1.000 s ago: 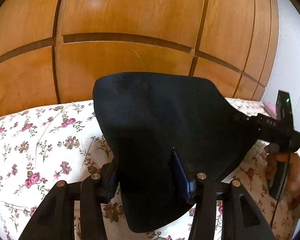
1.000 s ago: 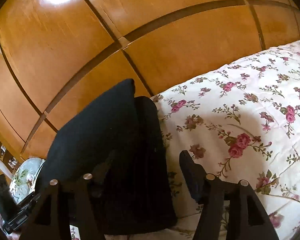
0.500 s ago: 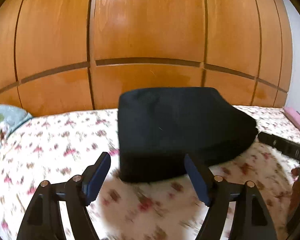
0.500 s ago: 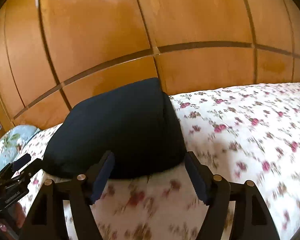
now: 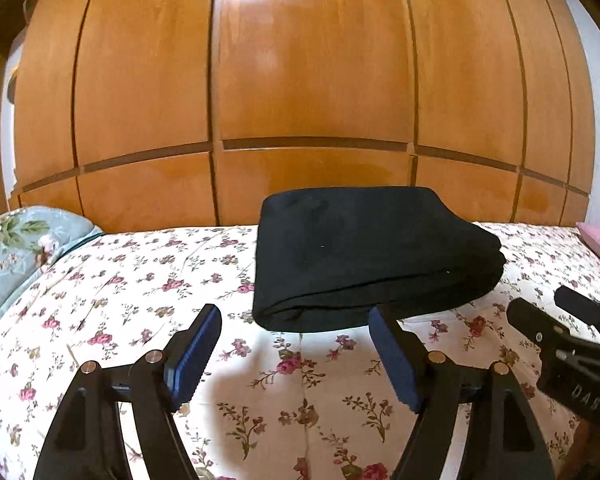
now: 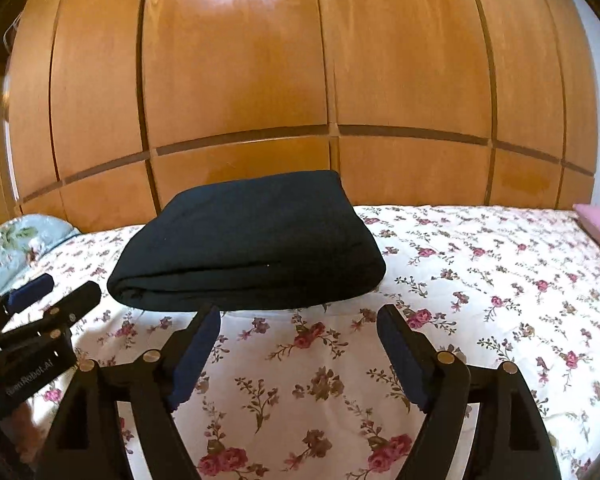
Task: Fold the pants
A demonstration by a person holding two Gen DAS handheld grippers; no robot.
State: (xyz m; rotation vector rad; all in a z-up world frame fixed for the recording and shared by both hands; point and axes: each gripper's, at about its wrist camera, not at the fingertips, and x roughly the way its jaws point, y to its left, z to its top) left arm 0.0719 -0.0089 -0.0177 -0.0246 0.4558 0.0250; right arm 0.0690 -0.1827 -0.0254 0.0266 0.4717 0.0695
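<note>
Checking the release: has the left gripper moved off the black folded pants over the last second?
Yes. The left gripper has backed away toward the camera side; its jaws, shut on the black folded pants before, now stand open short of them on the floral bedspread.

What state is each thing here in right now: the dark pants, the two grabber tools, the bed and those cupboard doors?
Black pants: folded into a compact stack, lying on the bed, held by nothing.
Left gripper: fingers open, empty, just short of the pants.
Right gripper: fingers open, empty, just short of the pants.
Floral bedspread: spread flat under the pants.
Wardrobe doors: shut.
Blue pillow: lying at the bed's left end.
</note>
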